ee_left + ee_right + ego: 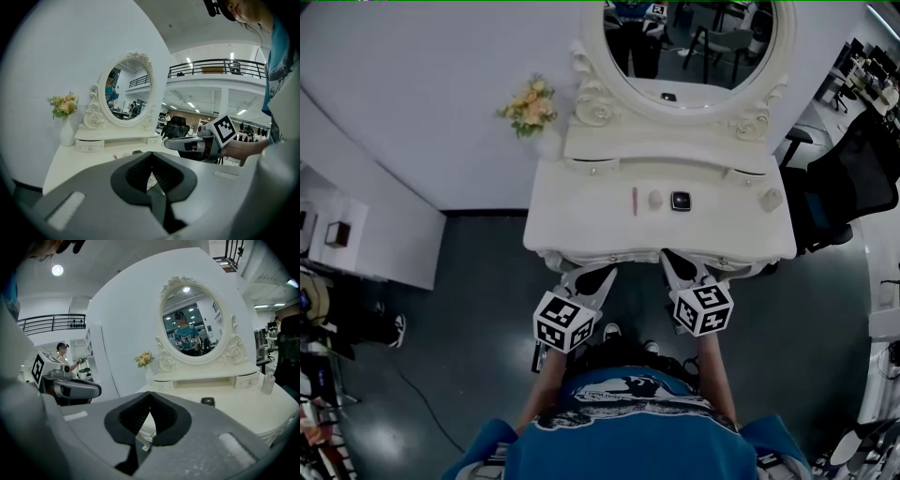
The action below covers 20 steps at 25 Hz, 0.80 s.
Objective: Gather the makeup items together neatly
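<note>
On the white vanity table (581,220) lie a thin pink stick (634,200), a pale beige sponge (655,199) and a black square compact (680,201) in a short row. A small pale bottle (771,199) stands apart at the right end. My left gripper (593,277) and right gripper (679,264) hover at the table's front edge, both short of the items. Both are shut with nothing between the jaws. The right gripper view shows the compact (207,401) ahead and the bottle (267,383) far right.
An oval mirror (689,42) rises at the table's back above a small drawer shelf (666,145). A vase of flowers (530,105) stands at the back left corner. A black office chair (853,178) sits right of the table. Dark floor lies on both sides.
</note>
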{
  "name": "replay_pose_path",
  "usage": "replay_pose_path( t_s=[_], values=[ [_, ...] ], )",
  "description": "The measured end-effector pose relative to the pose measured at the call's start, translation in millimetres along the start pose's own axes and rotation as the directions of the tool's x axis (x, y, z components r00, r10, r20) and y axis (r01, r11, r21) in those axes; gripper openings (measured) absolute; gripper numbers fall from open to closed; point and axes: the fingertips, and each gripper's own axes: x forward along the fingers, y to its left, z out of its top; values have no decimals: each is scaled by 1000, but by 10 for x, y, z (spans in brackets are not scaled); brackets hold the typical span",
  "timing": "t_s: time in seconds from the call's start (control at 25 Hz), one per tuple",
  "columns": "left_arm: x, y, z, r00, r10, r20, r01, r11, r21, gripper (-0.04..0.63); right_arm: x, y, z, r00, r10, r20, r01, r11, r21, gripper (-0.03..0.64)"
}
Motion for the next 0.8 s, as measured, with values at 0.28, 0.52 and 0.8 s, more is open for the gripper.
replay_pose_path(
  t_s=[0.28,0.52,0.8],
  values=[
    [54,-295,-12,1000,5,4,-5,1000,0,14,-217,16,-23,999,33,2,-32,999,-31,2],
    [38,-430,-15,1000,24,15,-24,1000,2,14,-312,60,-26,998,66,8,-65,996,-63,2],
    [11,-503,3,999,46,23,-46,999,4,14,-365,98,-5,994,106,14,-105,992,-71,2]
  ],
)
